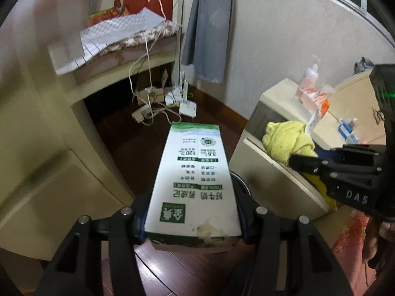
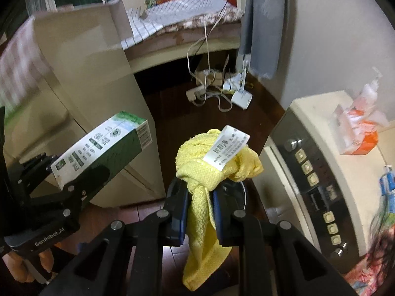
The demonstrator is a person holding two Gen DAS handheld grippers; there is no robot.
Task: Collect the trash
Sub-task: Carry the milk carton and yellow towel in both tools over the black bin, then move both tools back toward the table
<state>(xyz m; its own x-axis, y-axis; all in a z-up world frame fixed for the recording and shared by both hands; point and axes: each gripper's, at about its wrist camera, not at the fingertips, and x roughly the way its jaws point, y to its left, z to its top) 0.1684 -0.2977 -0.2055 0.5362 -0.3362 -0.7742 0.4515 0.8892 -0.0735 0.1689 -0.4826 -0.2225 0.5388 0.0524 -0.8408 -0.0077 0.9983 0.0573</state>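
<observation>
My left gripper [image 1: 192, 212] is shut on a white and green milk carton [image 1: 192, 180], held lengthwise above the dark wood floor. The carton also shows at the left of the right wrist view [image 2: 103, 153], clamped in the left gripper [image 2: 61, 185]. My right gripper [image 2: 200, 197] is shut on a knotted yellow cloth [image 2: 209, 172] with a white label [image 2: 227, 148]. The cloth hangs down between the fingers. In the left wrist view the cloth [image 1: 286, 140] and right gripper [image 1: 303, 162] are at the right.
A cream appliance with a button panel [image 2: 313, 172] stands right, with an orange tissue pack [image 2: 358, 128] on top. A beige cabinet [image 2: 93, 74] is left. Cables and a white router [image 2: 242, 98] lie on the floor by the bed [image 1: 118, 37].
</observation>
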